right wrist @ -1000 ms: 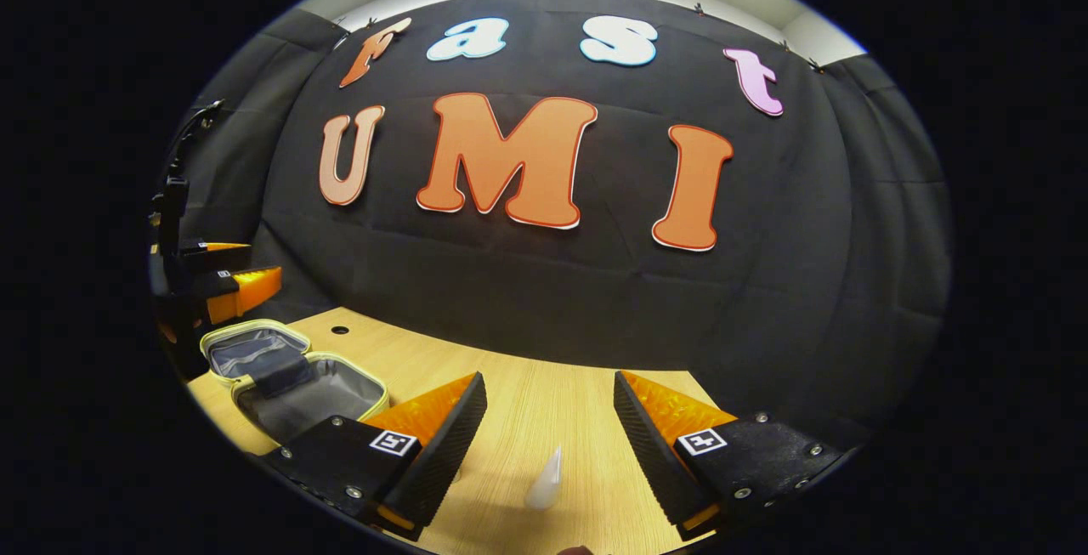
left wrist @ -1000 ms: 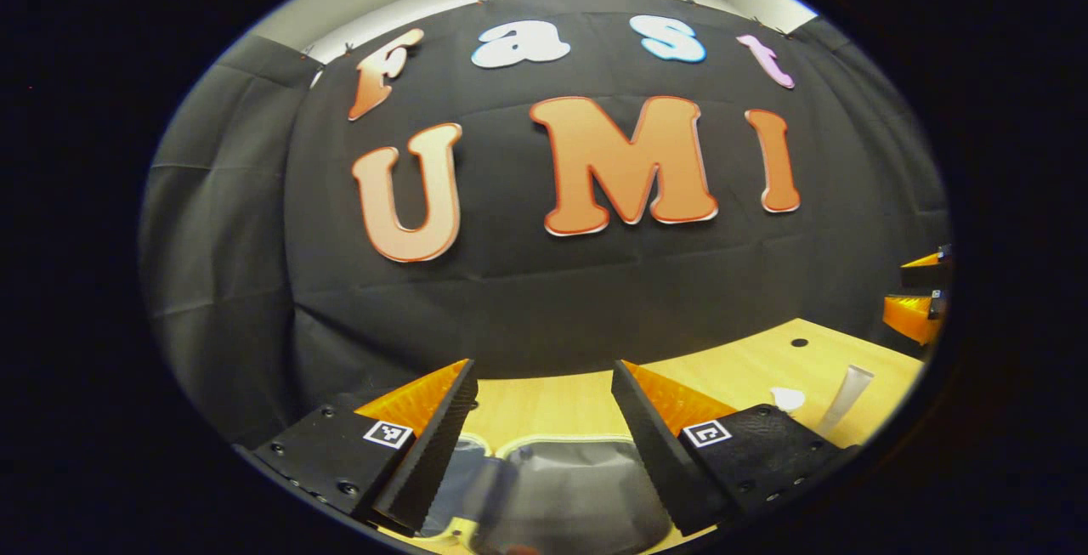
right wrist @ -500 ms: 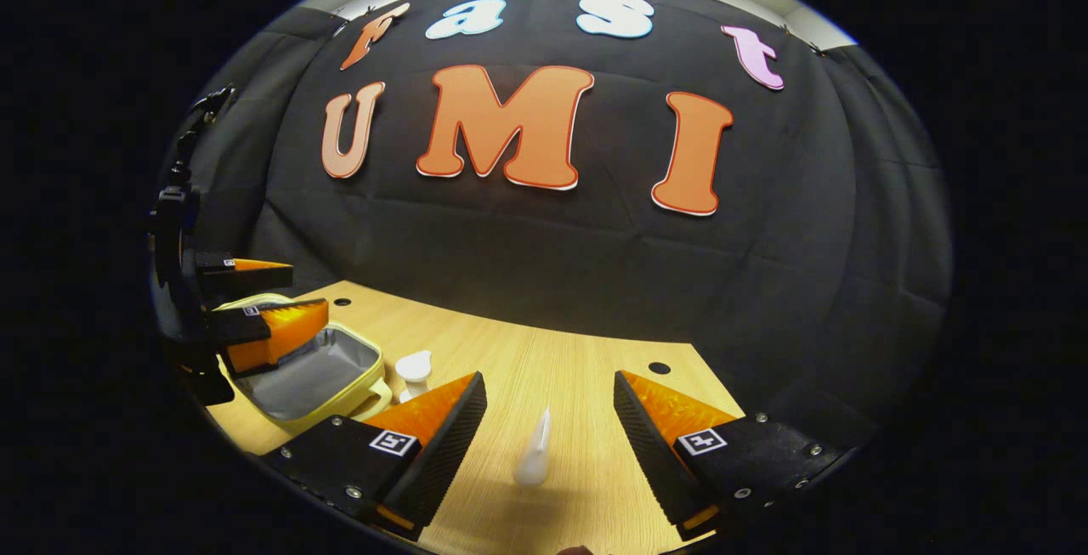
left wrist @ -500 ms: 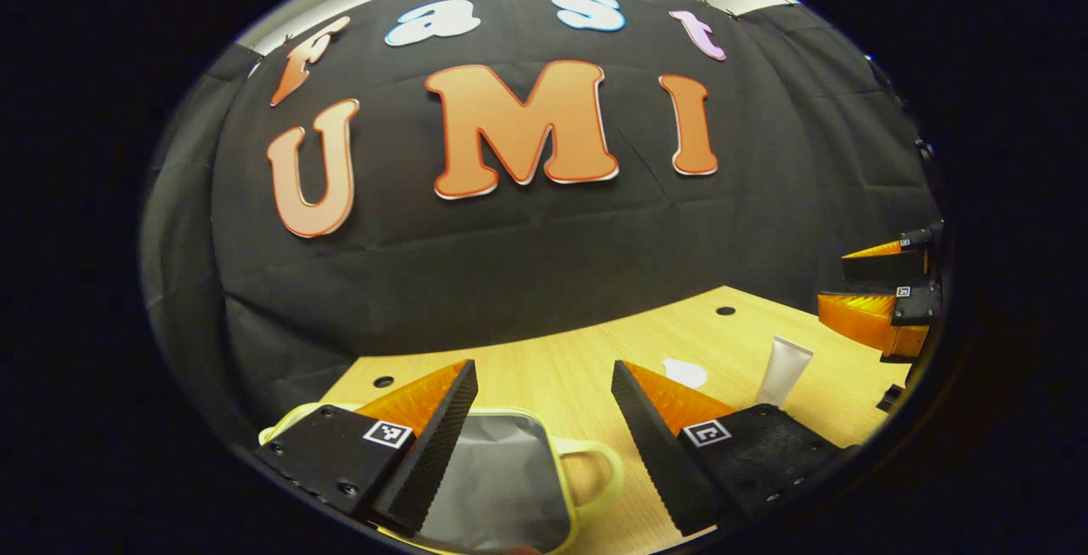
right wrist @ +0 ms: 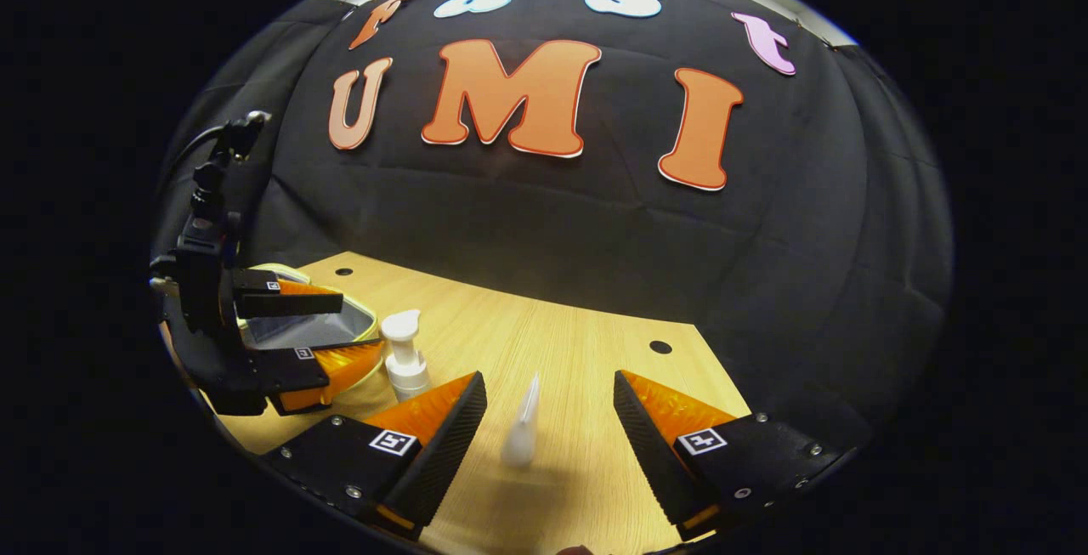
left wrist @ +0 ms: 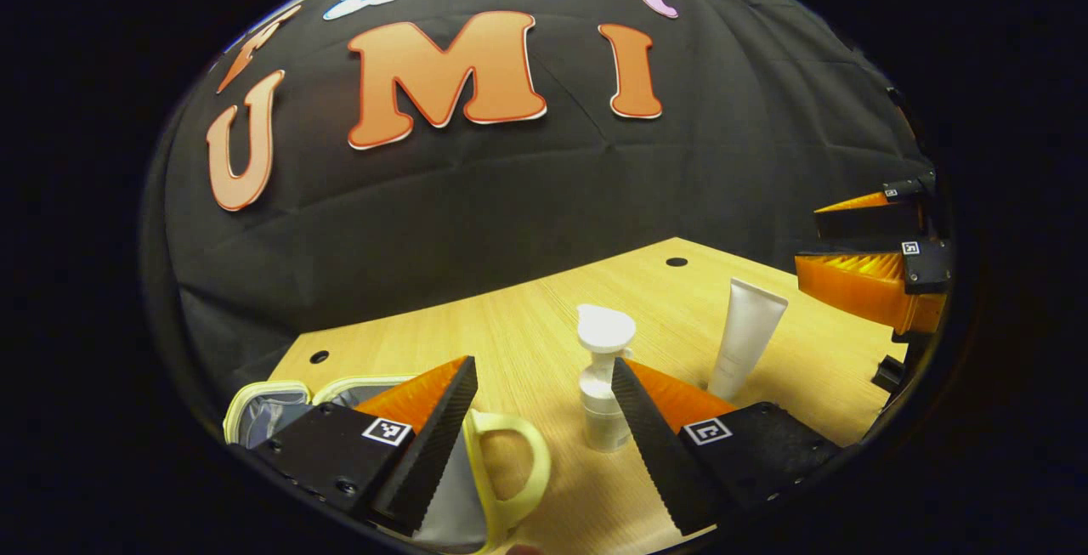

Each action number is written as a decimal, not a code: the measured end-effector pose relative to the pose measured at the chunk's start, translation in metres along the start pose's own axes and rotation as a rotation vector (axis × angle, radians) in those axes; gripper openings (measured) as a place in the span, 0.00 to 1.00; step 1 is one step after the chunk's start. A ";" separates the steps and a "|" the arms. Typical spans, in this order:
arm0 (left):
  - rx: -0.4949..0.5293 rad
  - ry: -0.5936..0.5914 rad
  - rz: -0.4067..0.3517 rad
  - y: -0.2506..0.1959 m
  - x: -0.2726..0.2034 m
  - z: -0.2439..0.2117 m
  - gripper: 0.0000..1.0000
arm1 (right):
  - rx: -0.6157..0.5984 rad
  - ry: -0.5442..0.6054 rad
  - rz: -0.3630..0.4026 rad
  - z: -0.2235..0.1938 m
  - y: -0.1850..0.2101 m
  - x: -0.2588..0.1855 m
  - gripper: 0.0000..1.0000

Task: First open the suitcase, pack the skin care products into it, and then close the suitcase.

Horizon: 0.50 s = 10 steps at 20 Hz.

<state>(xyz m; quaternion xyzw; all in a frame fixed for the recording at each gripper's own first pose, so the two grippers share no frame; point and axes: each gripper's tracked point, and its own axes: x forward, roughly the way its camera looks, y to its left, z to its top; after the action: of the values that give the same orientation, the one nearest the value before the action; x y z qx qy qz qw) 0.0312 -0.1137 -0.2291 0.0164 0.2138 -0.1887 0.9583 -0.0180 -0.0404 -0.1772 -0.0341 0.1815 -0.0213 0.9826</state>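
Note:
A small pale-yellow suitcase (left wrist: 259, 393) lies open on the wooden table, its grey lining showing and its handle (left wrist: 510, 470) pointing at the bottles. My left gripper (left wrist: 541, 365) is open just right of the case, with a white pump bottle (left wrist: 602, 385) standing right by its right finger. Farther right, a white tube (left wrist: 748, 334) stands on its cap. In the right gripper view, the tube (right wrist: 520, 419) stands between and just ahead of my open right gripper (right wrist: 547, 376). The pump bottle (right wrist: 405, 355), the suitcase (right wrist: 293, 330) and the left gripper (right wrist: 357, 325) sit to its left.
The wooden table (right wrist: 578, 351) has small round holes (right wrist: 660, 347) near its back edge. The black cloth wall closes off the back. The right gripper (left wrist: 807, 238) hangs at the right edge of the left gripper view, above the table beside the tube.
My left gripper has swung right, from over the open suitcase toward the pump bottle. The right gripper has tipped down a little, and the tube stays in front of it.

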 end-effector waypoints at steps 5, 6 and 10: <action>-0.005 0.038 -0.038 -0.020 0.028 -0.016 1.00 | 0.000 0.035 0.005 -0.013 -0.006 0.002 0.96; 0.003 0.056 -0.042 -0.024 0.033 -0.020 1.00 | 0.002 0.042 0.004 -0.015 -0.008 0.003 0.96; -0.021 0.082 -0.060 -0.034 0.043 -0.031 1.00 | -0.002 0.063 0.010 -0.019 -0.010 0.007 0.96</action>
<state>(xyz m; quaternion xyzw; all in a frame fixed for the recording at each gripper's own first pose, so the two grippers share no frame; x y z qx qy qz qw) 0.0419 -0.1571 -0.2733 0.0077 0.2554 -0.2141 0.9428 -0.0180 -0.0514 -0.1965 -0.0334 0.2123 -0.0171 0.9765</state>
